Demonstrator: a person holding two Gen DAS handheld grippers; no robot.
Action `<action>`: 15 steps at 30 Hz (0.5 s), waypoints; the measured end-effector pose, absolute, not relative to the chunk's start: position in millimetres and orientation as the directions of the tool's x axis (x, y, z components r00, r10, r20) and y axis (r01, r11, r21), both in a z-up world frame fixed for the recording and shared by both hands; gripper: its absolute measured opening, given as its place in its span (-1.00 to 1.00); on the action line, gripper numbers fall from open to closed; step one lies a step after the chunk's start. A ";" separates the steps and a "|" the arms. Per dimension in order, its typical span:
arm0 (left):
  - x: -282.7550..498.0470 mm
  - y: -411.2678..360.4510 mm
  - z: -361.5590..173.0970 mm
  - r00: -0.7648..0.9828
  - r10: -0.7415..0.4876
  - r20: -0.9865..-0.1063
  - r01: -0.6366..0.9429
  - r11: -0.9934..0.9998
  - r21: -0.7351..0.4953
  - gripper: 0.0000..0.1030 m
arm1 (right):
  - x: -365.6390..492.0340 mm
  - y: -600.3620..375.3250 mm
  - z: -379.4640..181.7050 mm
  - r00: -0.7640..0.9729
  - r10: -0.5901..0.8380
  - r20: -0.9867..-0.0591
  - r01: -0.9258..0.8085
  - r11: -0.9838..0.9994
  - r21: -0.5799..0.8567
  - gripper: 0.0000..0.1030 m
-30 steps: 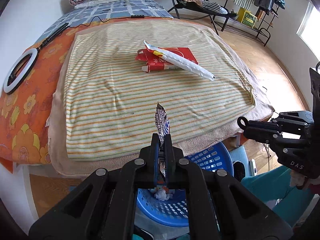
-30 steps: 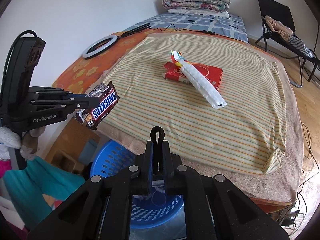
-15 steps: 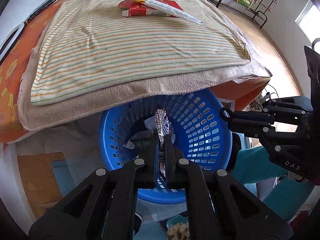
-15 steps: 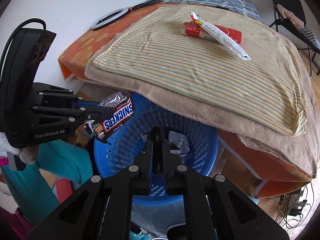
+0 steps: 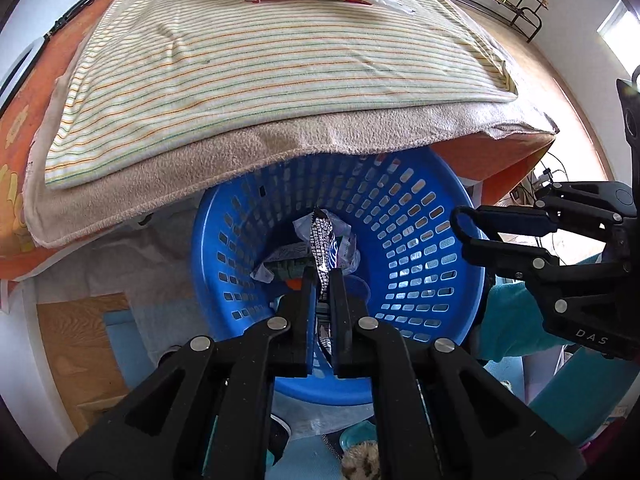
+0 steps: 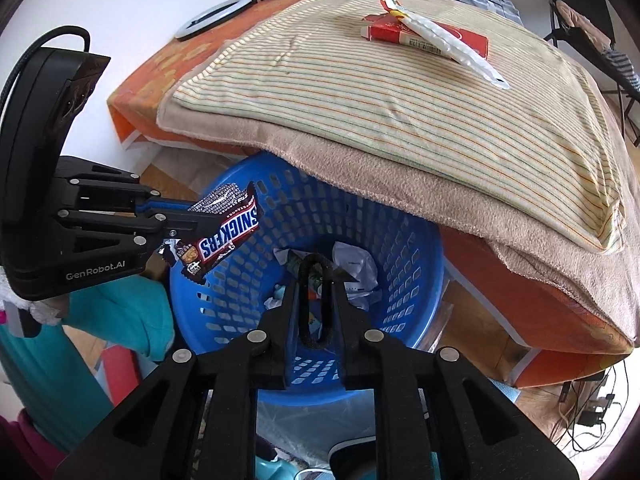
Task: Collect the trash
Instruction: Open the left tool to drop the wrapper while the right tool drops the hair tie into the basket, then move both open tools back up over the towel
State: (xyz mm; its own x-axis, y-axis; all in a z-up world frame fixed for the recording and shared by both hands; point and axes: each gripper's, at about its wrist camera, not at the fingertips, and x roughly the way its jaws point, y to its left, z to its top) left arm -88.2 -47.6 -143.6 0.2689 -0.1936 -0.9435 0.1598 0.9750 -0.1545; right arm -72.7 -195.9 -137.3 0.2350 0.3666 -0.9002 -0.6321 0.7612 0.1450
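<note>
My left gripper (image 5: 321, 280) is shut on a Snickers wrapper (image 5: 323, 248) and holds it above the blue perforated basket (image 5: 424, 240). The wrapper also shows in the right wrist view (image 6: 224, 232), over the basket's left rim (image 6: 192, 304). My right gripper (image 6: 316, 280) is shut on a black loop (image 6: 315, 300), over the basket. Crumpled paper trash (image 6: 356, 268) lies at the basket's bottom. A red carton (image 6: 424, 38) and a long white wrapper (image 6: 448, 46) lie on the striped bed cover.
The bed (image 5: 240, 80) with a striped sheet and beige blanket overhangs the basket's far side. A ring light (image 6: 216, 18) lies on the orange sheet. Teal cloth (image 6: 132, 320) is beside the basket. A chair (image 6: 580, 12) stands far right.
Both grippers have tilted down from the bed toward the basket and moved closer over it. The left still holds the wrapper.
</note>
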 end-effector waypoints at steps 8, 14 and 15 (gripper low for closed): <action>-86.6 -42.6 -144.2 0.272 -0.186 -0.944 0.143 0.978 -0.152 -0.13 | -73.4 -195.1 -139.5 0.243 0.342 -0.908 -0.631 0.767 0.120 0.00; -82.2 -39.1 -139.2 0.281 -0.189 -0.941 0.132 0.979 -0.157 -0.13 | -71.4 -196.0 -136.2 0.264 0.327 -0.907 -0.625 0.775 0.098 0.25; -81.7 -38.7 -138.1 0.282 -0.190 -0.940 0.132 0.978 -0.158 -0.13 | -71.1 -196.1 -135.7 0.267 0.327 -0.907 -0.624 0.775 0.096 0.26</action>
State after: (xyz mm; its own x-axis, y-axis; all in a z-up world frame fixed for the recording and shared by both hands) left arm -81.7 -38.7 -138.1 0.2823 -0.1903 -0.9402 0.1323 0.9785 -0.1583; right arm -71.1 -196.1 -135.7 0.2666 0.3266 -0.9068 -0.6243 0.7753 0.0957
